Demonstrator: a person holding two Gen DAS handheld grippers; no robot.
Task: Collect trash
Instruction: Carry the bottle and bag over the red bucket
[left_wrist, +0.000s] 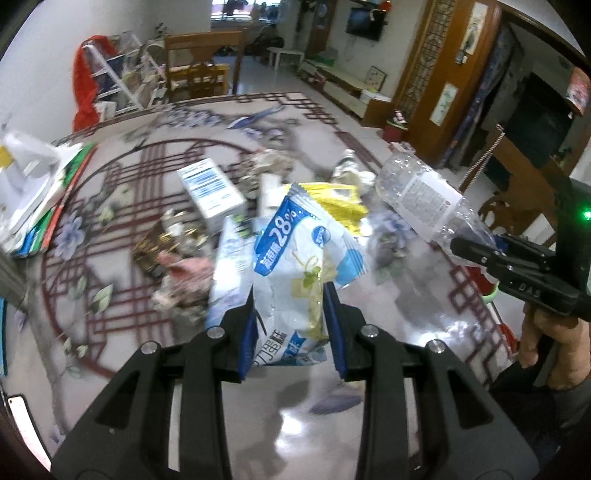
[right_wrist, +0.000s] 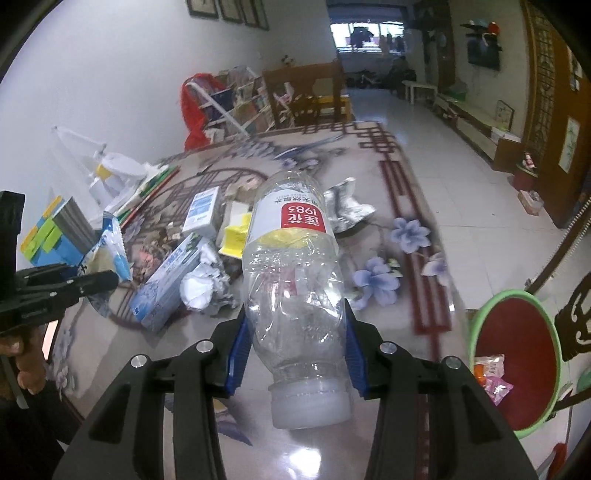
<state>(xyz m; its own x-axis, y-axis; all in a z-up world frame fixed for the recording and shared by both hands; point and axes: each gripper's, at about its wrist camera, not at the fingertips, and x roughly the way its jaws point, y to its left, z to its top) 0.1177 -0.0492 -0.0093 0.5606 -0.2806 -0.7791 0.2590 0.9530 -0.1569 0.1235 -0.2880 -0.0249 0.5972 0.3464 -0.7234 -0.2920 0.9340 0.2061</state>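
My left gripper (left_wrist: 291, 299) is shut on a blue and white snack wrapper (left_wrist: 295, 251) and holds it above the table. My right gripper (right_wrist: 295, 317) is shut on a clear crushed plastic bottle (right_wrist: 291, 280) with a red label, cap end toward the camera. The bottle also shows in the left wrist view (left_wrist: 424, 195) at the right, held by the right gripper (left_wrist: 469, 251). The left gripper (right_wrist: 99, 280) with the wrapper (right_wrist: 110, 247) shows at the left of the right wrist view. A red bin with a green rim (right_wrist: 513, 369) stands below the table at the right, with wrappers inside.
A pile of trash lies on the patterned table (right_wrist: 406, 295): a blue and white carton (right_wrist: 166, 280), crumpled paper (right_wrist: 203, 288), a small box (right_wrist: 201, 214), a yellow wrapper (right_wrist: 234, 236), crumpled foil (right_wrist: 347, 206). Books (right_wrist: 55, 232) sit at the left edge.
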